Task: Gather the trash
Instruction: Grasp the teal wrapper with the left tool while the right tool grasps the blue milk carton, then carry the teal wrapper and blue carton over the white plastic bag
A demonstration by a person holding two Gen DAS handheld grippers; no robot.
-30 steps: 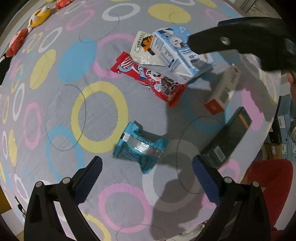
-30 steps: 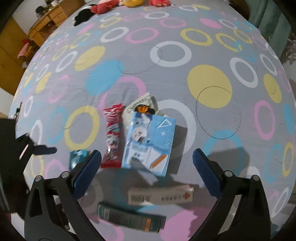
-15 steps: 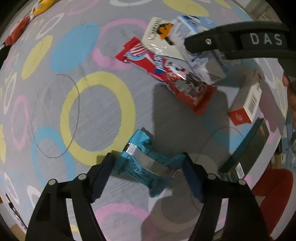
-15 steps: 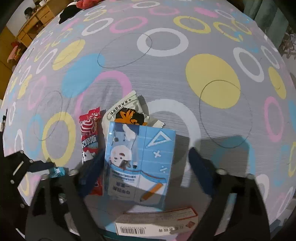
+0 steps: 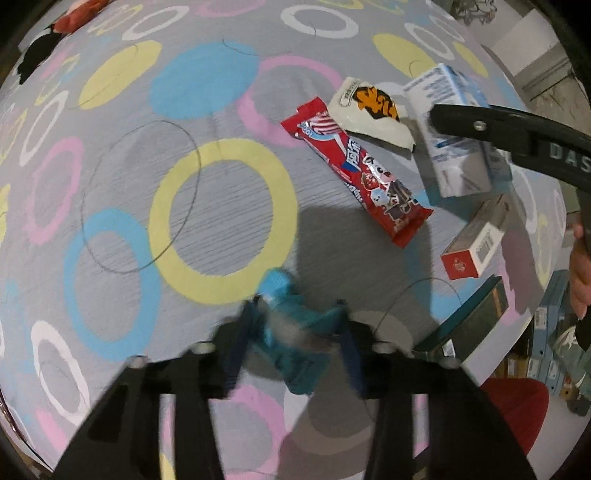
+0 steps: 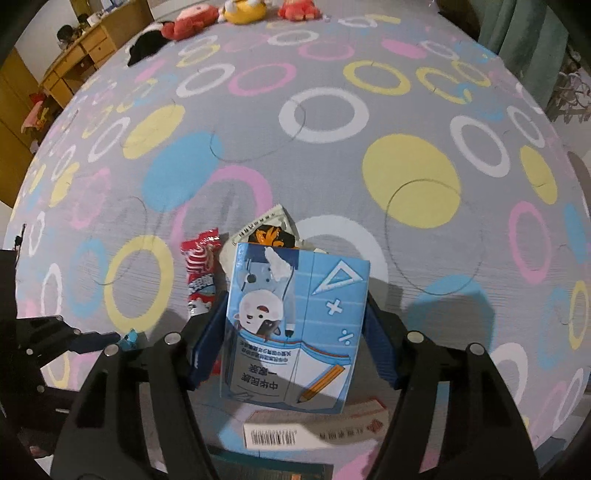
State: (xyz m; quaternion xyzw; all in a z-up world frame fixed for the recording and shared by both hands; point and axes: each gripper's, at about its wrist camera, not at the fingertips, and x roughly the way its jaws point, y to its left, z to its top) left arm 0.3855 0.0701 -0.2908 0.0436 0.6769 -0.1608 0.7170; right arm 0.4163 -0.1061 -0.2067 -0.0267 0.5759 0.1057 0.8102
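Observation:
My left gripper [image 5: 295,336] is shut on a crumpled teal wrapper [image 5: 295,332], its fingers pressing both sides. My right gripper [image 6: 295,343] is shut on a blue and white carton [image 6: 295,325], which it holds tilted just above the bed; the same carton shows in the left wrist view [image 5: 454,136]. A red snack wrapper [image 5: 354,170] and a white pouch with an orange print [image 5: 373,110] lie beside the carton. A white and red box [image 5: 476,236] and a dark green box [image 5: 469,321] lie near the bed's edge.
The bed is covered by a grey sheet with coloured rings [image 6: 332,147]. Plush toys [image 6: 236,11] sit at its far end. A wooden desk [image 6: 74,55] stands beyond the far left. A person's hand [image 5: 580,273] and red clothing [image 5: 517,406] show at the right.
Both grippers moved down and closed. The left one took hold of the teal wrapper; the right one closed on the blue carton and tilted it up.

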